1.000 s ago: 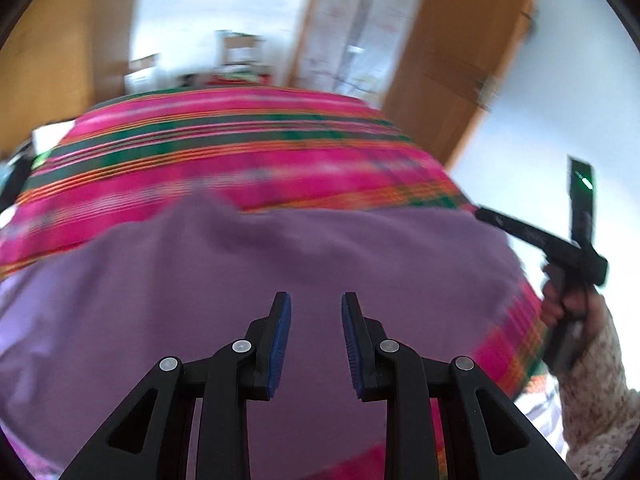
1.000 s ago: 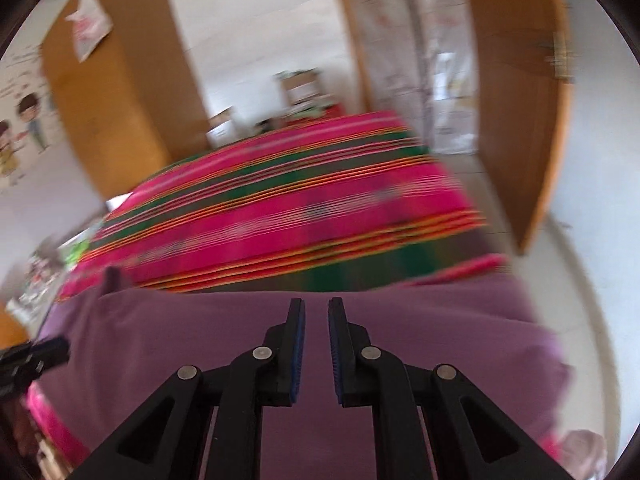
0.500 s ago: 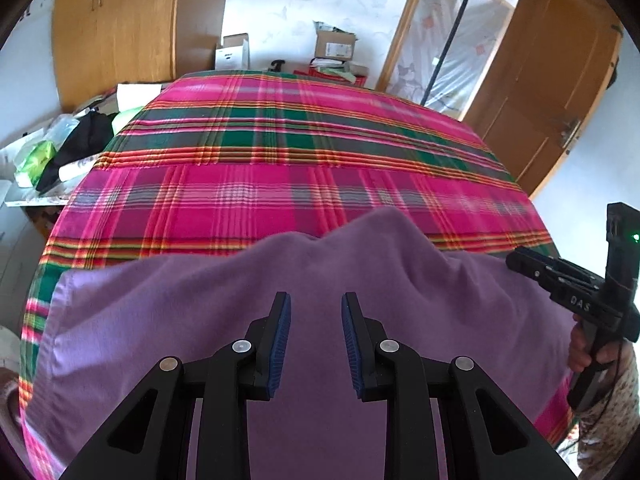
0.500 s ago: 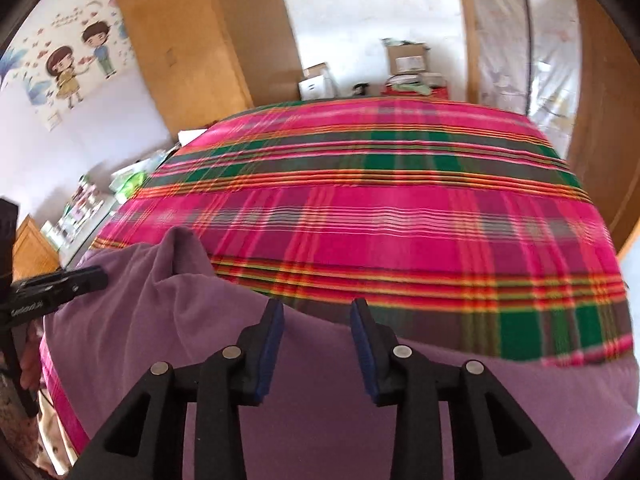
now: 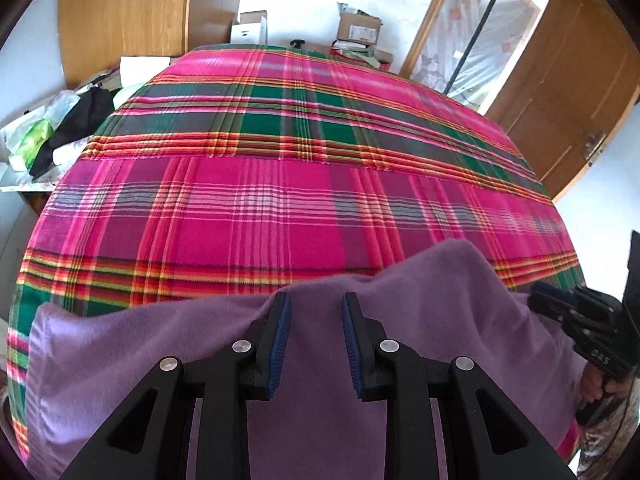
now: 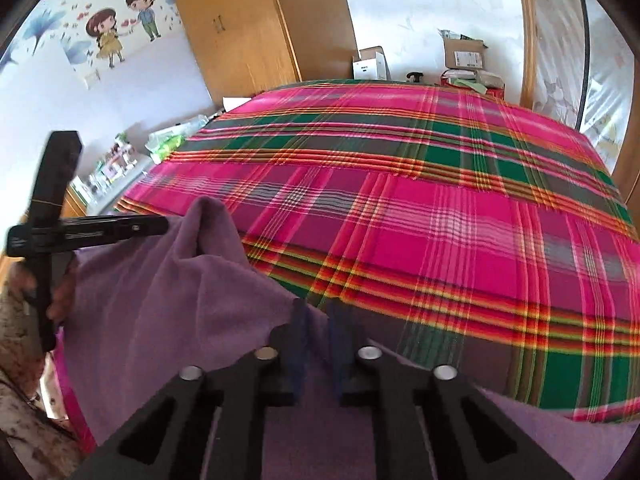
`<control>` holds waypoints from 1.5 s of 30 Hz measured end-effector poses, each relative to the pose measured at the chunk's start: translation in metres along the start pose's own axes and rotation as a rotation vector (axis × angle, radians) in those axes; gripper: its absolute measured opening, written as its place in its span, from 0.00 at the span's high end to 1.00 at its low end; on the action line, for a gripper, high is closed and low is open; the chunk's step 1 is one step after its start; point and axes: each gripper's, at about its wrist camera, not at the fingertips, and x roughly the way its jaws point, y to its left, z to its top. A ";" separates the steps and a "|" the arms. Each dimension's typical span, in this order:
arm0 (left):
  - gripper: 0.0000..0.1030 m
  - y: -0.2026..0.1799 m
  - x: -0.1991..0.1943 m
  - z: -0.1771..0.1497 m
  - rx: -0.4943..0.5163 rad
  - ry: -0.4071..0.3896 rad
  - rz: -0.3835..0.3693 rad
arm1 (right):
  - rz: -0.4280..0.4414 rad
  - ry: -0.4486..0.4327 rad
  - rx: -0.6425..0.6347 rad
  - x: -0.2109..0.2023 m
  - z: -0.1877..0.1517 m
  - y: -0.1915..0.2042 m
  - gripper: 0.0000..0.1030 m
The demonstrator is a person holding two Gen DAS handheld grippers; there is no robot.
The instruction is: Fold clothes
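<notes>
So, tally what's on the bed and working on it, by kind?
Purple garment: 1
Plaid bedspread: 1
Grippers: 2, left gripper and right gripper
Total: 4

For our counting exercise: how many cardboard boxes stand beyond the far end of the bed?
2: a white box toward the left by the wardrobe, and a brown box to its right near the doorway. More may be hidden behind the bed.

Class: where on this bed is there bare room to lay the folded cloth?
Free: the plaid bedspread beyond the purple cloth, up to the boxes at its far end. Crowded: the near edge under the cloth, and the cluttered side surface.
</notes>
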 end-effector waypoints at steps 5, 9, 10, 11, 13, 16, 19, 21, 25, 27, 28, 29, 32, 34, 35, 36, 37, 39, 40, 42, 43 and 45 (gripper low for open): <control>0.74 -0.005 0.005 0.012 0.021 0.000 -0.025 | 0.016 0.000 0.017 -0.007 -0.005 -0.003 0.96; 0.74 -0.012 0.007 0.030 0.038 0.029 -0.147 | 0.023 -0.009 0.019 -0.010 -0.004 -0.002 0.96; 0.74 -0.013 0.008 0.036 0.034 0.045 -0.187 | 0.025 -0.011 0.022 -0.011 -0.004 -0.002 0.96; 0.74 -0.014 0.011 0.044 0.018 0.077 -0.233 | 0.028 -0.013 0.026 -0.011 -0.004 -0.002 0.96; 0.74 -0.015 0.016 0.055 -0.005 0.130 -0.296 | 0.035 -0.017 0.032 -0.013 -0.004 -0.002 0.95; 0.74 -0.027 0.026 0.068 0.043 0.221 -0.344 | 0.031 -0.028 0.041 -0.014 -0.004 -0.002 0.95; 0.74 -0.042 0.036 0.071 0.110 0.287 -0.328 | 0.033 -0.033 0.057 -0.014 -0.004 -0.004 0.95; 0.74 -0.047 0.044 0.074 0.124 0.332 -0.332 | 0.039 -0.034 0.063 -0.013 -0.005 -0.004 0.95; 0.74 -0.053 0.051 0.073 0.135 0.375 -0.333 | 0.046 -0.038 0.078 -0.013 -0.005 -0.006 0.94; 0.74 -0.054 0.052 0.076 0.136 0.378 -0.345 | 0.057 -0.041 0.090 -0.013 -0.005 -0.007 0.94; 0.74 -0.054 0.052 0.077 0.133 0.378 -0.348 | 0.058 -0.041 0.092 -0.013 -0.005 -0.006 0.94; 0.74 -0.054 0.054 0.078 0.127 0.384 -0.348 | 0.058 -0.041 0.093 -0.012 -0.005 -0.006 0.94; 0.74 -0.057 0.061 0.078 0.137 0.417 -0.327 | 0.058 -0.041 0.097 -0.012 -0.005 -0.006 0.94; 0.74 -0.062 0.066 0.077 0.159 0.443 -0.303 | 0.059 -0.042 0.099 -0.012 -0.006 -0.006 0.93; 0.74 -0.063 0.068 0.076 0.163 0.451 -0.296 | 0.059 -0.043 0.101 -0.012 -0.006 -0.006 0.93; 0.74 -0.065 0.069 0.074 0.164 0.458 -0.291 | 0.059 -0.043 0.102 -0.012 -0.006 -0.006 0.93; 0.74 -0.065 0.070 0.074 0.159 0.459 -0.292 | 0.060 -0.043 0.105 -0.012 -0.006 -0.006 0.93; 0.74 -0.064 0.068 0.074 0.143 0.453 -0.308 | 0.061 -0.042 0.111 -0.012 -0.007 -0.006 0.93; 0.76 -0.063 0.066 0.074 0.134 0.447 -0.324 | 0.061 -0.042 0.114 -0.012 -0.007 -0.007 0.93; 0.90 -0.061 0.063 0.075 0.116 0.435 -0.352 | 0.061 -0.039 0.118 -0.010 -0.007 -0.007 0.93; 0.90 -0.058 0.061 0.075 0.106 0.430 -0.363 | 0.061 -0.038 0.120 -0.009 -0.008 -0.006 0.93; 0.93 -0.054 0.057 0.075 0.091 0.415 -0.382 | 0.062 -0.040 0.123 -0.009 -0.007 -0.007 0.93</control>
